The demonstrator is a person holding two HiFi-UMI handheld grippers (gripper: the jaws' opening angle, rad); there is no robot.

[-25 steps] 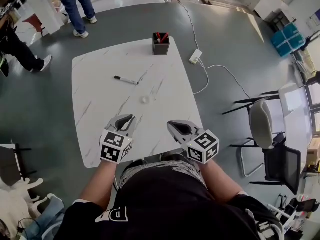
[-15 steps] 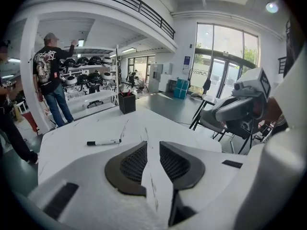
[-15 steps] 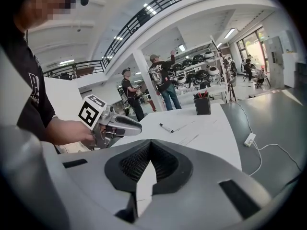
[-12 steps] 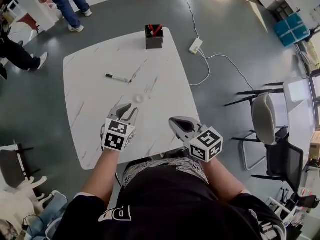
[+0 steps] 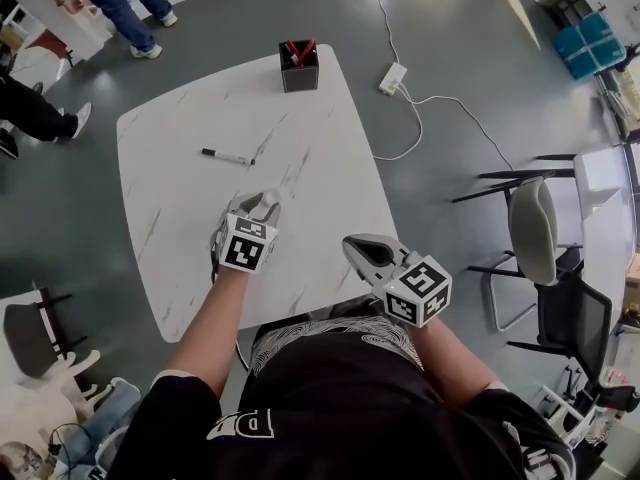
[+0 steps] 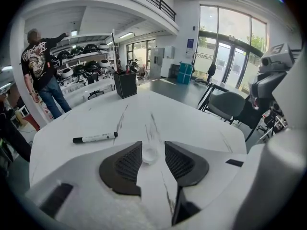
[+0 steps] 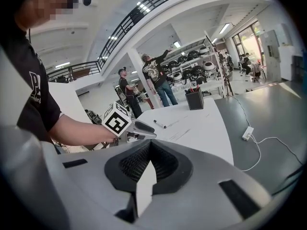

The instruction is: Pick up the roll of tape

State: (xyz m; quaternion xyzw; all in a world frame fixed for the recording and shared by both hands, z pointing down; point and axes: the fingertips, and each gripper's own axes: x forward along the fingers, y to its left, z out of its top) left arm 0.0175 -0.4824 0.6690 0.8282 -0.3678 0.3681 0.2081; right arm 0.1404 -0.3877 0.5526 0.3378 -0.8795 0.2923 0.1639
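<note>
Tape roll (image 6: 149, 153), a small, clear, glassy ring, lies flat mid-table, right of a black marker (image 6: 95, 138). It sits between the left gripper's (image 5: 260, 203) opening jaws, pads not yet pressing. Bare marble table (image 5: 330, 138) spreads rightward. The right gripper (image 5: 352, 244), jaws pressed together, hovers by the near edge.

The table (image 5: 180, 258) is white marble with thin grey veins, and the floor (image 5: 440, 28) around it is dull grey. The roll of tape (image 6: 150, 153) is clear and colourless. Left of centre, the marker (image 5: 226, 156) is white with black ends. At top centre the pen holder (image 5: 299, 70) is black and its pens (image 5: 296, 48) are red. The power strip (image 5: 391, 78) is white. At upper right the bins (image 5: 588, 48) are blue.
</note>
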